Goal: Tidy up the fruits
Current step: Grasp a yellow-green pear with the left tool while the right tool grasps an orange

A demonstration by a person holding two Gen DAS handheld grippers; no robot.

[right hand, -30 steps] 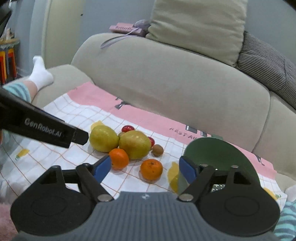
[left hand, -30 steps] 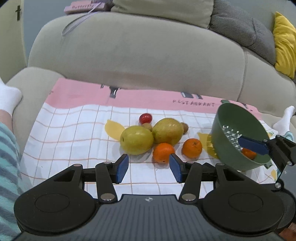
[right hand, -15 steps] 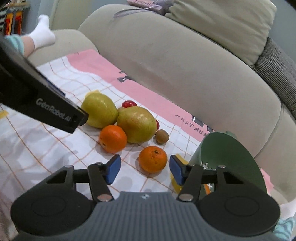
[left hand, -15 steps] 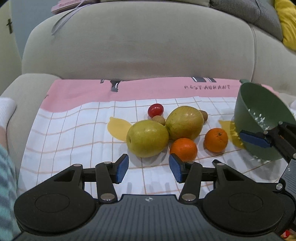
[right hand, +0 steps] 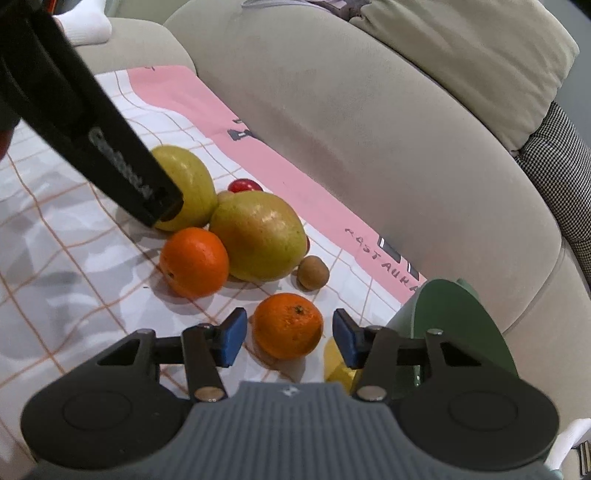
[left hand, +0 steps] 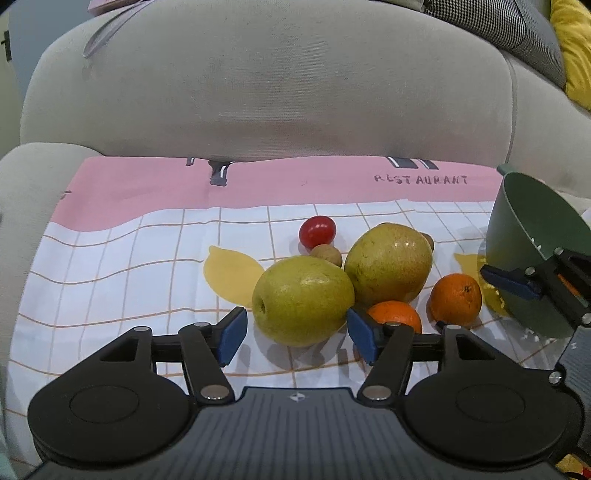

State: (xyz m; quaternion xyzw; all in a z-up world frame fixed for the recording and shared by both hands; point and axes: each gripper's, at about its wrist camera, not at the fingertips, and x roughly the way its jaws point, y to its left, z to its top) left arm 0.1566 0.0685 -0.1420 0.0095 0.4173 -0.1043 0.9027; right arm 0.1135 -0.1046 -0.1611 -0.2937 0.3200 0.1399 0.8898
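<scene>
Fruits lie on a checked cloth [left hand: 110, 280] on a sofa seat. My left gripper [left hand: 293, 334] is open, its blue pads on either side of a yellow-green pear [left hand: 303, 300]. A second pear [left hand: 388, 263], two oranges [left hand: 456, 300] [left hand: 397, 315], a red tomato [left hand: 317, 230] and a small brown fruit [left hand: 325, 254] lie behind. My right gripper [right hand: 288, 338] is open around the near orange [right hand: 287, 325]. The other orange [right hand: 194, 262], both pears [right hand: 258, 236] [right hand: 188, 184] and a small brown fruit [right hand: 313, 272] lie beyond. A green colander bowl [right hand: 454, 321] stands at the right, also in the left wrist view [left hand: 532, 258].
The beige sofa backrest [left hand: 277, 81] rises right behind the cloth. Cushions [right hand: 480, 48] sit on top of it. The left gripper's black body [right hand: 85, 129] crosses the upper left of the right wrist view. A socked foot [right hand: 88, 26] rests at the far left.
Both grippers have moved forward and down toward the fruits. The left now brackets the near pear; the right now brackets the near orange. Both stay open.
</scene>
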